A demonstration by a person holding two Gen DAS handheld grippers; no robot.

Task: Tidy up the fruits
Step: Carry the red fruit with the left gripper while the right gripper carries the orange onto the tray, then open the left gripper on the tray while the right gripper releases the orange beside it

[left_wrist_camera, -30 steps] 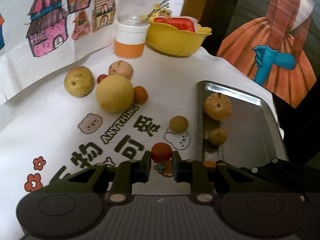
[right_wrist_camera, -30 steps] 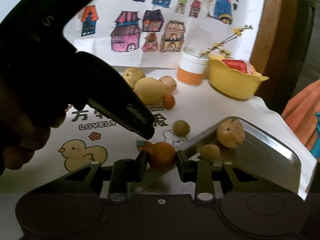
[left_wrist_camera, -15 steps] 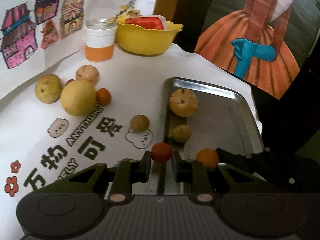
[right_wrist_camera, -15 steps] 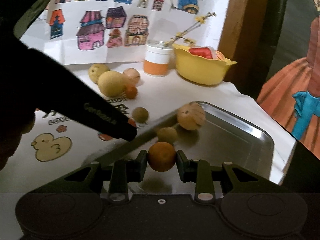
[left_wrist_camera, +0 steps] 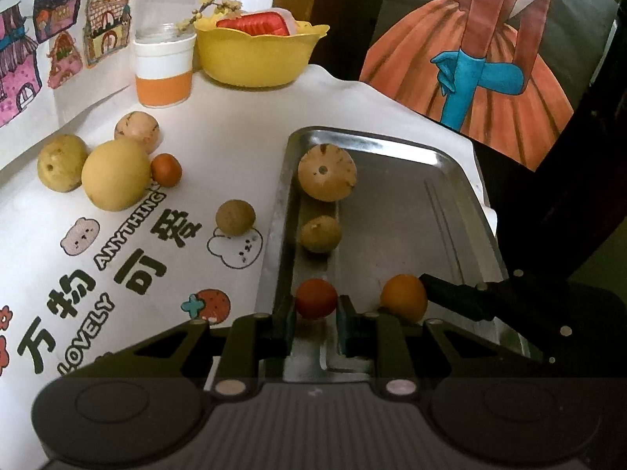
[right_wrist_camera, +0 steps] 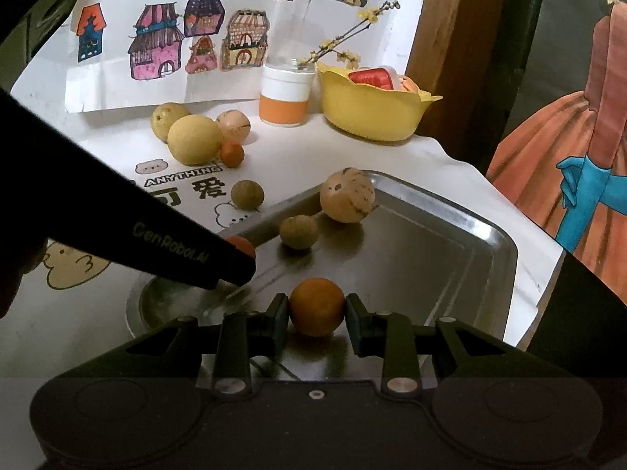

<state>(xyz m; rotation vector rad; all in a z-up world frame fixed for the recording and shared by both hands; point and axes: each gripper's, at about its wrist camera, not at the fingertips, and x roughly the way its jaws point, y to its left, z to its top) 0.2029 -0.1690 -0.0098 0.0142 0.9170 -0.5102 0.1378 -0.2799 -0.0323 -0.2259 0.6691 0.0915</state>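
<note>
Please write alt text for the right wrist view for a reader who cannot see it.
The right gripper holds an orange fruit over a metal tray containing two tan fruits. The left gripper reaches in from the left with a small red fruit.

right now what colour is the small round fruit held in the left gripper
Red-orange small round fruit, darker than the orange one beside it; clearest in the left wrist view.

The left gripper [left_wrist_camera: 316, 305] is reaching forward and pointing down, and its two fingers are squeezing a small red fruit [left_wrist_camera: 316, 298] between their tips. The right gripper [right_wrist_camera: 316, 307] is pointing down too, and its two fingers are pressing on both sides of a round orange fruit [right_wrist_camera: 316, 306]. The two grippers are sitting near each other, side by side.
</note>
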